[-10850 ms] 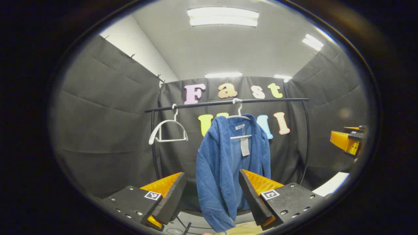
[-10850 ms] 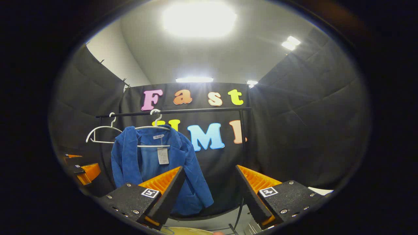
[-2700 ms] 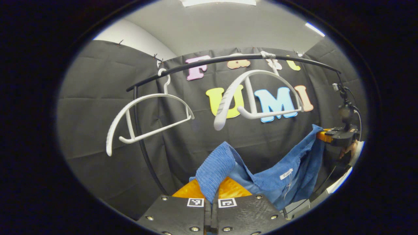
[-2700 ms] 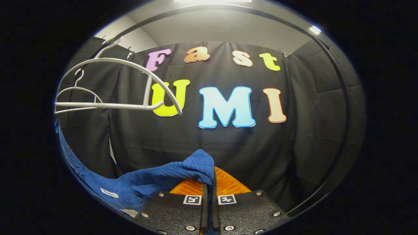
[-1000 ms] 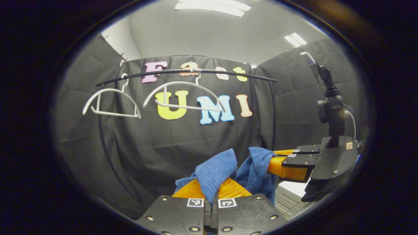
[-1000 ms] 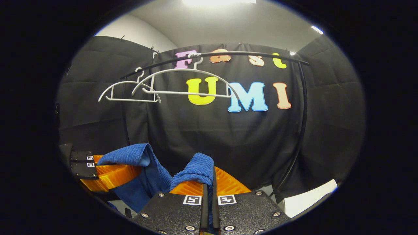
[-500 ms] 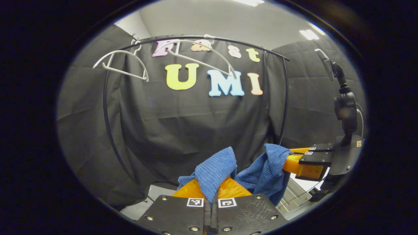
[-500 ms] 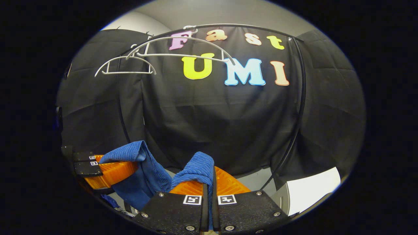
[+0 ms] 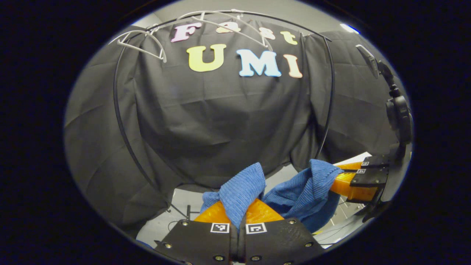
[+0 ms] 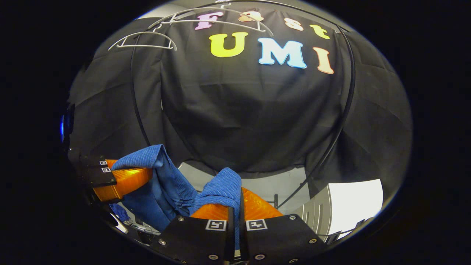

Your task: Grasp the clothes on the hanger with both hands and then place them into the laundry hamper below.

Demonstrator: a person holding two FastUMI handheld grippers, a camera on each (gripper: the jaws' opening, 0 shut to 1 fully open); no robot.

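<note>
In the left gripper view, my left gripper (image 9: 238, 215) sits at the near bottom edge with its orange fingers (image 9: 215, 215) pressed together on a fold of the blue jacket (image 9: 241, 191). The cloth bunches up above the fingertips and hangs down between my two grippers. At the right, my right gripper (image 9: 344, 182) reaches in sideways, its fingers also clamped on a bunch of the same jacket. Far behind, the black rail (image 9: 121, 121) arches over the scene, and two bare white hangers (image 9: 145, 40) hang from its top.

In the right gripper view, my right gripper (image 10: 235, 209) is closed on a fold of the jacket (image 10: 220, 191) at the near bottom. To the left, my left gripper (image 10: 125, 180) grips another part of it, with the cloth sagging between the two. The rail (image 10: 340, 125) curves down at the right, and the hangers (image 10: 143, 38) hang at the top left. The hamper I cannot make out.
</note>
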